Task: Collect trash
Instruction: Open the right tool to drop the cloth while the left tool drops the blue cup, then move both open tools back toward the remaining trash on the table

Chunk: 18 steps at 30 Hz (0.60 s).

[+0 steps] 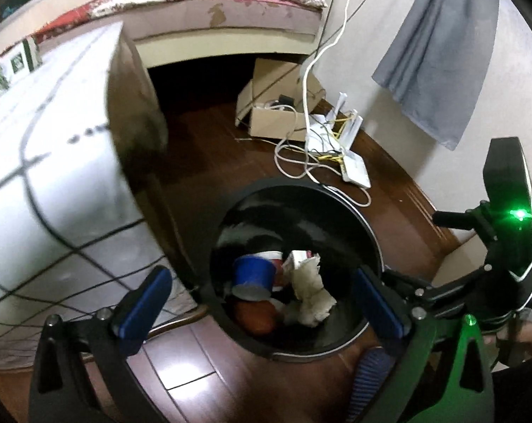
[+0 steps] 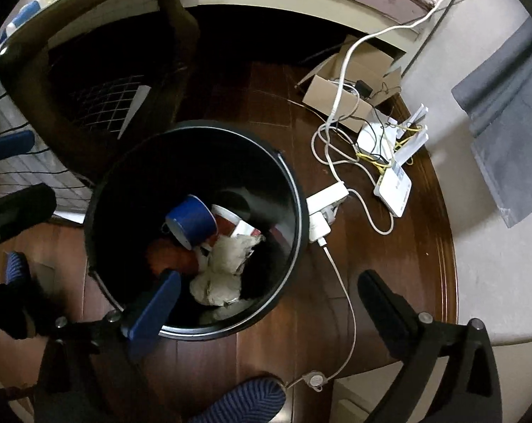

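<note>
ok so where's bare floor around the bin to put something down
Bare wood floor lies on the near side of the black bin, up to the thin white cable. Another clear strip lies between the bin and the cardboard box. Right of the bin it is crowded: power strip, router, tangled cords.

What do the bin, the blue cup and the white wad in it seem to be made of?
Bin: likely glossy black plastic; it reflects light, with a thin pale rim band.
Blue cup: probably paper or plastic, matte, with a white base.
White wad: looks like crumpled tissue, soft and creased.
</note>
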Tool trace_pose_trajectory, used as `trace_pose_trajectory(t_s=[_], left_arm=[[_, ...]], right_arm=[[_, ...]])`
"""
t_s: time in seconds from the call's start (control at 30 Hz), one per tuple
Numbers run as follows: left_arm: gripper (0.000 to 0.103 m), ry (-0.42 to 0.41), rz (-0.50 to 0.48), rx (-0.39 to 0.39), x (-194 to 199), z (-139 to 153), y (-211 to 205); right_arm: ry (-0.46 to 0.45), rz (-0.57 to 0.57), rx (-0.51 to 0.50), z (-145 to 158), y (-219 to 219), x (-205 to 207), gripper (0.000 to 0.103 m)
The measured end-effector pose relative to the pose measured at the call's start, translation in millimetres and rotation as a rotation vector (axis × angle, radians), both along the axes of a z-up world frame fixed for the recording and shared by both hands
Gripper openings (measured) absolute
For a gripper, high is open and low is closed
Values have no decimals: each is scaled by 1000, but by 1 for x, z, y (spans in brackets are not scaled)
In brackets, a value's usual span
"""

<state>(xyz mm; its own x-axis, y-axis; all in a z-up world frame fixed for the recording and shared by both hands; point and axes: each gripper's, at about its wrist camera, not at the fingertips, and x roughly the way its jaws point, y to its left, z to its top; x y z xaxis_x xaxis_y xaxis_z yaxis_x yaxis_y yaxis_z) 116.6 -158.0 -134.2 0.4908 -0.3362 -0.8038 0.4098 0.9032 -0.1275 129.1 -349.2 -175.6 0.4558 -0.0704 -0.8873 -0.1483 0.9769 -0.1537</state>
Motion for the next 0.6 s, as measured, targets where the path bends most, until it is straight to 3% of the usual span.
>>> trace_pose_trajectory(t_s=[0.6], left_arm=[[102,-82,60,35,-19,34,31]], right_arm=[[-121,74,16,50,39,-15,102]])
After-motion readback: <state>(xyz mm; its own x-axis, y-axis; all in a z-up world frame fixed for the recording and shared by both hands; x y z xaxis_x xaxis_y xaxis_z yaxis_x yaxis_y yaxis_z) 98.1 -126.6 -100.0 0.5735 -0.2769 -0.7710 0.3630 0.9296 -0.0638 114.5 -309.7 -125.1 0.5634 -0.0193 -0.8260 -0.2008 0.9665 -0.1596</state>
